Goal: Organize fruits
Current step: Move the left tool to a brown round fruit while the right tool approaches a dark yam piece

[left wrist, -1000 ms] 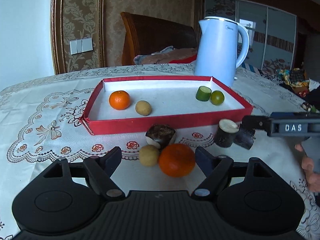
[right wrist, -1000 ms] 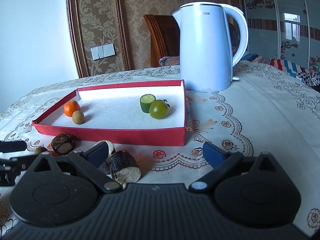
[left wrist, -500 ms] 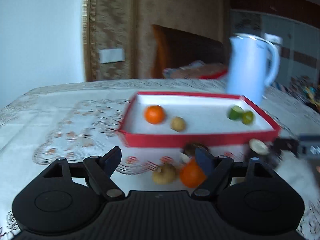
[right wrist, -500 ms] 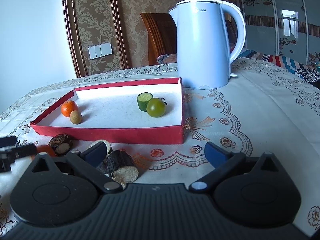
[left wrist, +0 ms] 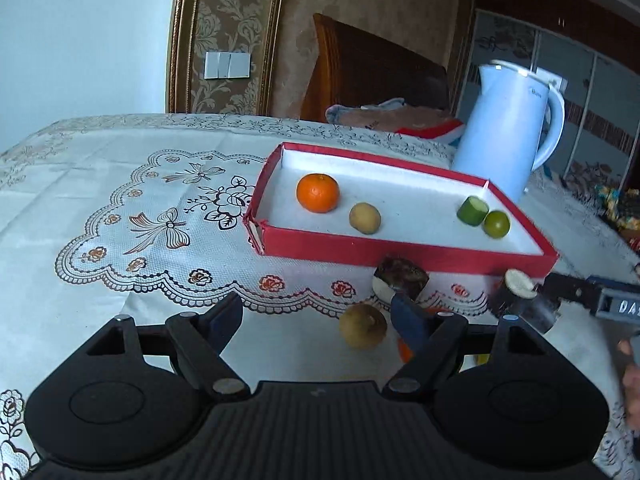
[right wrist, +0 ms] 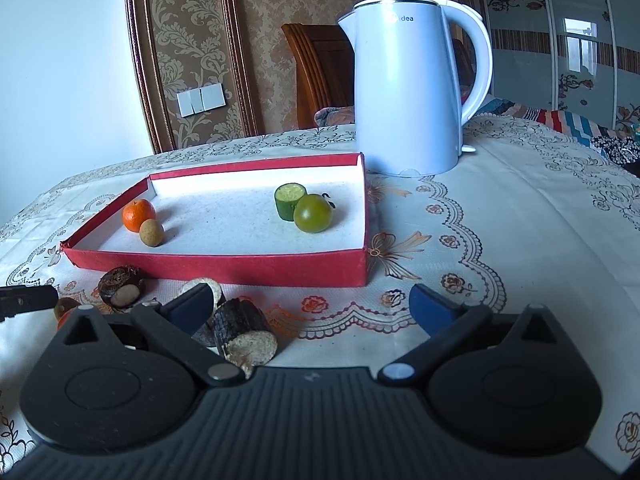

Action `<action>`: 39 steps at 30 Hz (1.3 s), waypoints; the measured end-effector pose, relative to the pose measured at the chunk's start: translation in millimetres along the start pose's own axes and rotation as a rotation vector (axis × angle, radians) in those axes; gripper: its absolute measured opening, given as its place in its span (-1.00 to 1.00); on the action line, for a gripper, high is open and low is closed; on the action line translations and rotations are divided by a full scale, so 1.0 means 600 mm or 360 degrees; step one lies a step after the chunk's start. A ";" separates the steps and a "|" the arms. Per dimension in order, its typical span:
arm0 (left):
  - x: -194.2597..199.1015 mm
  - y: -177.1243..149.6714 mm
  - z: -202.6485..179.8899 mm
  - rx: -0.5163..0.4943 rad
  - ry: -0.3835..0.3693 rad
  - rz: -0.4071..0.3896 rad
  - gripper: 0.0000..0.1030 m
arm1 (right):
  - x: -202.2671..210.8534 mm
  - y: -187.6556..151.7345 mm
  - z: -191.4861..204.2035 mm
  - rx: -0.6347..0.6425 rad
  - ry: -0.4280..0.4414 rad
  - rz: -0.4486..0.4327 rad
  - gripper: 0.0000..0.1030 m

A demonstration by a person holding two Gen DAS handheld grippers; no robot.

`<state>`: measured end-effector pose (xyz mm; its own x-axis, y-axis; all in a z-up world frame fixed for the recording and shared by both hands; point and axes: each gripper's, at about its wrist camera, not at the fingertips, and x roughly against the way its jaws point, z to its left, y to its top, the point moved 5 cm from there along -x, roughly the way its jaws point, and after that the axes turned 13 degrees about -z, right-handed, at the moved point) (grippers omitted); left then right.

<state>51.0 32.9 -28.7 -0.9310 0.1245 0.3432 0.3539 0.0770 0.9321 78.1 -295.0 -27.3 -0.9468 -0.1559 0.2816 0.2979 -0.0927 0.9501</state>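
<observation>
Now the left gripper (left wrist: pixel 316 322) is sitting further left over the lacy desk (left wrist: pixel 120 184). Both grippers' fingers (right wrist: pixel 430 308) are gaping wide, holding nothing. A smooth white kettle (right wrist: pixel 408 84) is standing behind the red tray (right wrist: pixel 224 268).

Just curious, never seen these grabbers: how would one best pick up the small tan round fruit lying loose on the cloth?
Across its middle, coming from above with the open left gripper. The tan fruit is a small ball; a dark chunk sits close behind.

The worktop (right wrist: pixel 520 240), draped in a cream cloth printed with flowers, bears a shallow red tray (right wrist: pixel 224 268), a white electric kettle (right wrist: pixel 404 92) behind it, and loose fruit in front: dark cut chunks (right wrist: pixel 244 328), a tan round fruit (left wrist: pixel 362 326).
</observation>
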 end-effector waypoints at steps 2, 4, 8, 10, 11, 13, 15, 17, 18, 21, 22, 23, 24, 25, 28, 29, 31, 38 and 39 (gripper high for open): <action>-0.004 -0.006 -0.010 -0.0053 -0.0019 0.0031 0.58 | 0.000 0.000 0.000 0.0002 -0.0001 0.0003 1.00; -0.002 -0.007 -0.015 -0.0091 0.0002 0.0013 0.58 | 0.000 0.000 -0.001 0.0000 -0.0002 0.0003 1.00; -0.003 -0.008 -0.009 -0.0084 0.0006 0.0031 0.58 | -0.002 0.000 0.000 0.0000 -0.0003 0.0006 1.00; -0.003 -0.013 -0.006 -0.0168 0.0049 0.0054 0.58 | -0.002 0.000 0.000 -0.0003 -0.0003 0.0005 1.00; -0.004 -0.018 -0.002 -0.0196 0.0080 0.0070 0.58 | -0.003 0.000 0.000 -0.0004 -0.0003 0.0006 1.00; -0.006 -0.023 0.002 -0.0220 0.0110 0.0103 0.58 | -0.004 -0.001 0.000 -0.0001 -0.0003 0.0009 1.00; -0.008 -0.022 -0.002 -0.0238 0.0105 0.0101 0.58 | -0.004 -0.001 0.001 0.0001 -0.0001 0.0010 1.00; -0.008 -0.023 -0.011 -0.0292 0.0104 0.0095 0.58 | -0.004 -0.001 0.001 0.0000 0.0000 0.0011 1.00; -0.010 -0.022 -0.016 -0.0324 0.0109 0.0091 0.58 | -0.004 -0.001 0.002 0.0000 0.0002 0.0012 1.00; -0.017 -0.021 -0.030 -0.0390 0.0106 0.0098 0.58 | -0.006 -0.002 0.002 0.0002 0.0006 0.0022 1.00; -0.021 -0.020 -0.032 -0.0395 0.0101 0.0105 0.58 | -0.005 -0.002 0.002 0.0001 0.0006 0.0021 1.00; -0.025 -0.019 -0.033 -0.0393 0.0102 0.0109 0.58 | -0.006 -0.002 0.002 0.0002 0.0008 0.0021 1.00; -0.028 -0.017 -0.033 -0.0386 0.0102 0.0114 0.58 | -0.006 -0.002 0.003 0.0004 0.0009 0.0022 1.00; -0.033 -0.016 -0.032 -0.0374 0.0101 0.0122 0.58 | -0.006 -0.003 0.004 0.0008 0.0010 0.0024 1.00; -0.043 -0.013 -0.028 -0.0330 0.0093 0.0135 0.58 | -0.006 -0.003 0.004 0.0012 0.0012 0.0024 1.00; -0.044 -0.013 -0.027 -0.0320 0.0092 0.0135 0.58 | -0.006 -0.003 0.004 0.0011 0.0012 0.0025 1.00; -0.044 -0.015 -0.024 -0.0307 0.0092 0.0134 0.60 | -0.005 -0.003 0.004 0.0012 0.0011 0.0025 1.00; -0.043 -0.017 -0.023 -0.0294 0.0089 0.0130 0.60 | -0.005 -0.002 0.003 0.0010 0.0011 0.0018 1.00; -0.043 -0.017 -0.023 -0.0293 0.0089 0.0130 0.60 | -0.005 -0.003 0.003 0.0009 0.0010 0.0020 1.00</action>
<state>70.5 15.1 -45.5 -0.9052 0.0673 0.4195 0.4108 -0.1139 0.9046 80.4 -292.6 -29.4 -0.9422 -0.1629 0.2927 0.3090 -0.0849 0.9473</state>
